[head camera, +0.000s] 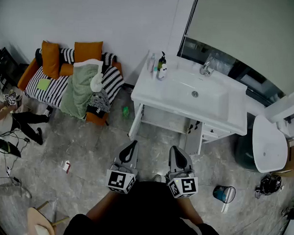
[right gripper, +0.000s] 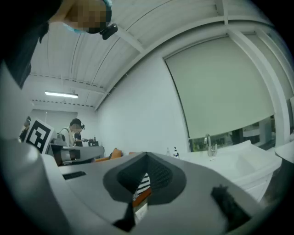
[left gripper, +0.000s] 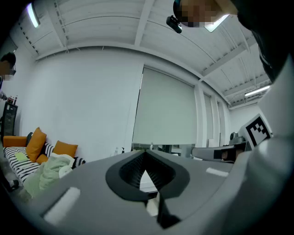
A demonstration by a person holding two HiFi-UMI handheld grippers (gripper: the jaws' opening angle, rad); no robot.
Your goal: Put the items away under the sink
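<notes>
Floor (head camera: 87,141) spreads wide before the front edge of the sink (head camera: 186,113).

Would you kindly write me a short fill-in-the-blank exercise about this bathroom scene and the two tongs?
1. In the head view, the bottles stand at the back ____ corner of the sink.
2. The doors of the cabinet under the sink stand ____.
3. The cushions on the sofa are ____.
4. The left tongs and the right tongs are both ____, with nothing between them.
Missing words: left; open; orange; shut.
</notes>
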